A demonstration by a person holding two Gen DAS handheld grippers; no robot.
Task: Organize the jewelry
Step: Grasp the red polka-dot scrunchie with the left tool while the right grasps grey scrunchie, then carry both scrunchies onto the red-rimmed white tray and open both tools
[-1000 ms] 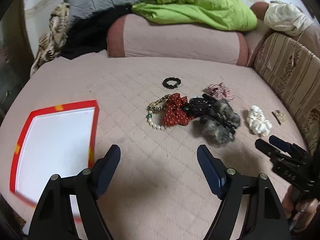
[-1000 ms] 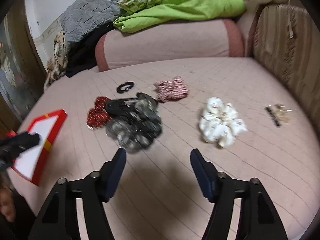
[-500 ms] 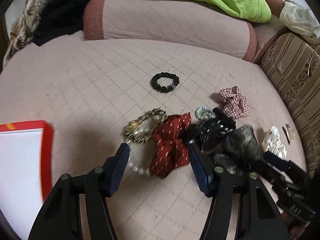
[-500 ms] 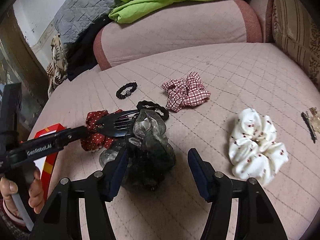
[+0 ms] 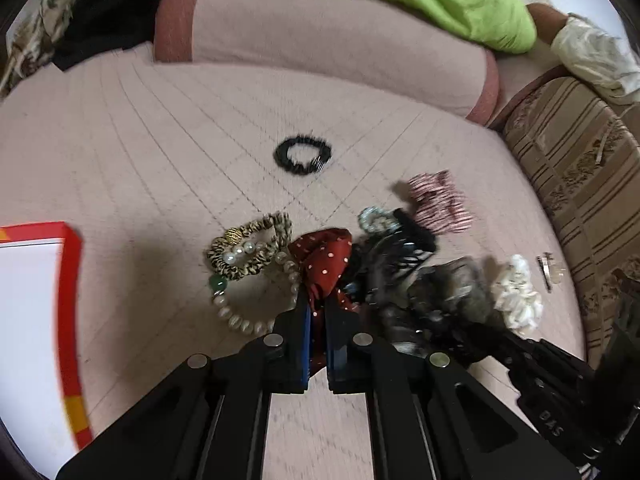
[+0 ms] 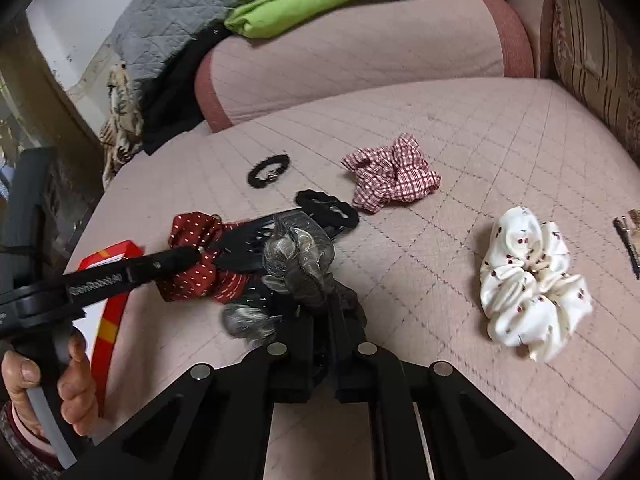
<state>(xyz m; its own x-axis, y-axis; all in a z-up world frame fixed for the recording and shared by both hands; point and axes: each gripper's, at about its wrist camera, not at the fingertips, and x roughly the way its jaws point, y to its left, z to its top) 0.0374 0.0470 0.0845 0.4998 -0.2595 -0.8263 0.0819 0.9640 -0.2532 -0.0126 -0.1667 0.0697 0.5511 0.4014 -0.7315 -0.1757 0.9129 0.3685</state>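
Fingers of the left gripper (image 5: 316, 312) pinch the red dotted scrunchie (image 5: 324, 260) at centre frame; the right gripper (image 6: 322, 320) clamps the grey sheer scrunchie (image 6: 300, 256). Both lie on a pink quilted bed (image 5: 160, 140). A red-rimmed box (image 5: 68, 280) sits lower left; bare quilt lies above it.

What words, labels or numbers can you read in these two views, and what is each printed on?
"GenRobo…": white print along the left gripper, jaws shut on the red dotted bow; last letters blurred.
"BAS": upside down on the right gripper, which grips the grey scrunchie; seen from the left wrist view, uncertain, partly cut off.
Nothing else bears readable text.
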